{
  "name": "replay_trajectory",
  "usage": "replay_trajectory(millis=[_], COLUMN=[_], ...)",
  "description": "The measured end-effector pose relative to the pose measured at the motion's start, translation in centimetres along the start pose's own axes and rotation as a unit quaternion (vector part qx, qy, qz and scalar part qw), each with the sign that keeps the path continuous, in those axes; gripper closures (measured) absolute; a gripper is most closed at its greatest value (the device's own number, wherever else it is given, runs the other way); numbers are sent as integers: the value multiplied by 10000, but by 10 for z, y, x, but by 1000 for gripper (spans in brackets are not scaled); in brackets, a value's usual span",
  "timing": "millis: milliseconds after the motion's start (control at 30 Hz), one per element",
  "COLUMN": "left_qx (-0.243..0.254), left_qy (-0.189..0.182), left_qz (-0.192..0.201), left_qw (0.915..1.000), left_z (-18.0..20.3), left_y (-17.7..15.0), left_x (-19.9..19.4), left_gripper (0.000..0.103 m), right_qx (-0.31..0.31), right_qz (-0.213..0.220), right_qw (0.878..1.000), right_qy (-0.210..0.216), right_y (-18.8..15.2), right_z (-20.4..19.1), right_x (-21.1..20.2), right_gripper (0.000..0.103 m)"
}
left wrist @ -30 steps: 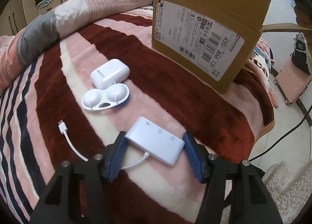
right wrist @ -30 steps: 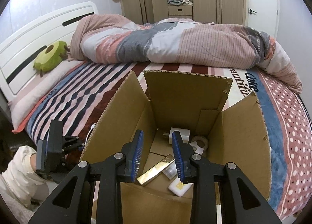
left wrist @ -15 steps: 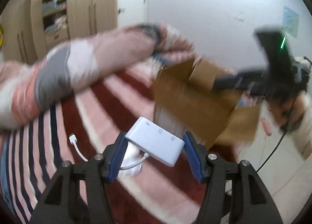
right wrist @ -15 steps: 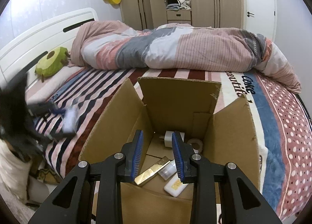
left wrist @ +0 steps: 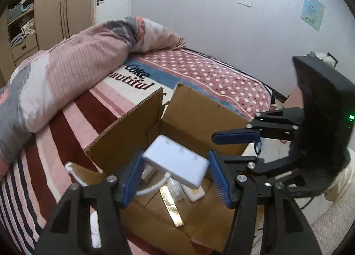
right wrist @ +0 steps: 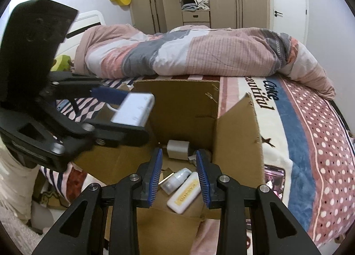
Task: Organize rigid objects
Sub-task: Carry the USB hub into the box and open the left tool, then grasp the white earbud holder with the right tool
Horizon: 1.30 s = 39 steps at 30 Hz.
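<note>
Step now: the white adapter is being carried to the cardboard box to be put away with the other hard things.
Left hand-held gripper: its two blue pads press on the left and right sides of the adapter, so it has a firm hold.
Where the adapter is: up in the air, over the open top of the box, near the box's left wall. It touches only the pads.
Cord: a thin white cord hangs from the near side of the adapter and curls off to the left, where its plug end sticks out past the box wall.
Right hand-held gripper: it is partly open, with a gap between its blue pads, and it holds nothing. It hangs over the near edge of the box.
Inside the box: a white charger plug at the far end, a small bottle, a flat white case with a yellow label, and a gold bar.
The box: it sits on the bed, with its flaps standing up.
Next move, I think: lower the adapter a bit more into the box, then open the pads so it drops in.
Watch out: the cord could catch on the left wall and stay hanging outside, so it may need a nudge in.
</note>
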<state>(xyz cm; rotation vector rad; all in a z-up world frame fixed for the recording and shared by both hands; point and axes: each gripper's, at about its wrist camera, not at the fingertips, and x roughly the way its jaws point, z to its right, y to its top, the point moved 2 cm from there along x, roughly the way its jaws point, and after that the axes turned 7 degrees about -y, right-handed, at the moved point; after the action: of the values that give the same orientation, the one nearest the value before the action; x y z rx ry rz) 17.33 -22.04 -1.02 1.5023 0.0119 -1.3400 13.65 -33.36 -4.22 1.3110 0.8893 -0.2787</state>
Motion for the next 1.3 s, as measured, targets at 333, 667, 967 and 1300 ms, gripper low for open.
replay_trajectory(millis=[333,667,967,1300], left_qx=[-285,-957,-1486,-1796], left_qy=[239,1320,1747,1479], left_qz=[860,1265,1003,960], left_qw=[9956,9785,9682,9678], left_z=[-19,-71,-121,-148], left_y=[-19,-107,-198,-244], left_x=[-75,-155,-155,-136], left_gripper=[13,12,12,12], right_qx=[-46,-473,-924,-903], right_qz=[78,597,-282,-695], right_qw=[9999,9929,9831,9930], right_qy=[108,909,1554,305], right_y=[5,33,7,-35], right_z=[-14,-104,-205,-198], right_x=[-7,-29,48,170], right_gripper=[73,73,68,56])
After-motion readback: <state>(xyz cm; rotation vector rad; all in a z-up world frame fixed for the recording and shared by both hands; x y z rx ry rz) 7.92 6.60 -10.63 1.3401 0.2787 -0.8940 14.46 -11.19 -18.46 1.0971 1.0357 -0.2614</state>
